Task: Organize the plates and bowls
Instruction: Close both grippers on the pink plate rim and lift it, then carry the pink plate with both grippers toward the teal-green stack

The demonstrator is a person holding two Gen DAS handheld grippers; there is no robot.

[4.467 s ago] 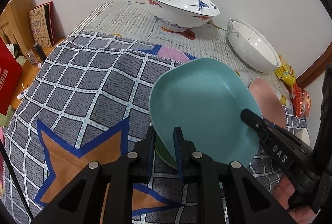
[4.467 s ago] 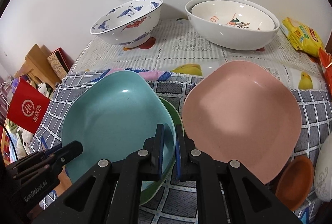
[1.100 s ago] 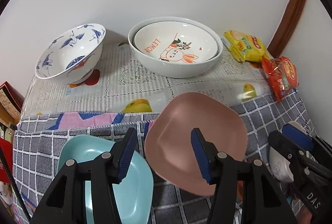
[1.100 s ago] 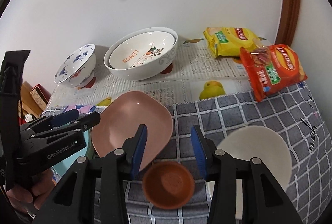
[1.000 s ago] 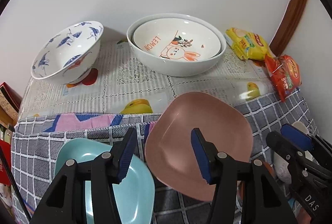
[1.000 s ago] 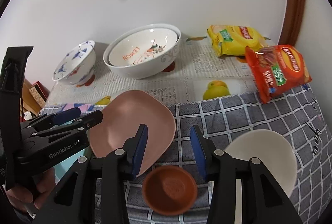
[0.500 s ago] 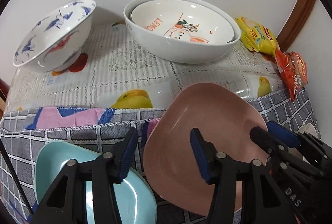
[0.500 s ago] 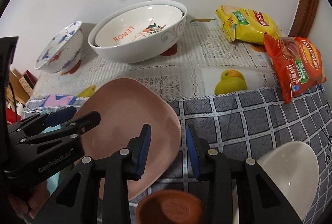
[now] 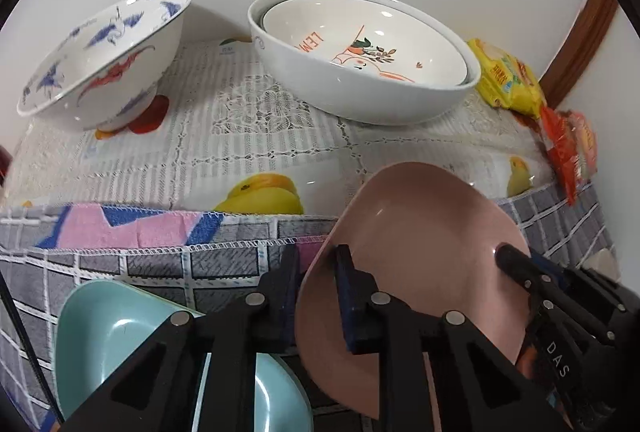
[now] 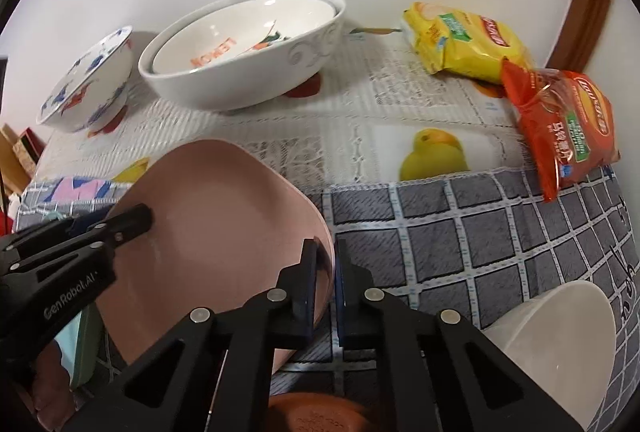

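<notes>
Both grippers have just closed on the pink plate (image 9: 420, 252) at lower centre: the left gripper (image 9: 316, 264) pinches its left rim, the right gripper (image 10: 325, 264) its right rim (the plate's near edge is hidden behind black fingers). The teal plate (image 9: 108, 336) is cut off lower left.

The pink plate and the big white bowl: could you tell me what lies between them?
Only bare tablecloth lies between the pink plate and the white bowl, as the right wrist view shows.

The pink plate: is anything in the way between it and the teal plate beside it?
Nothing visible. Both grippers, left gripper and right gripper, are shut on opposite rims of the pink plate. Only checked cloth separates it from the teal plate.
</notes>
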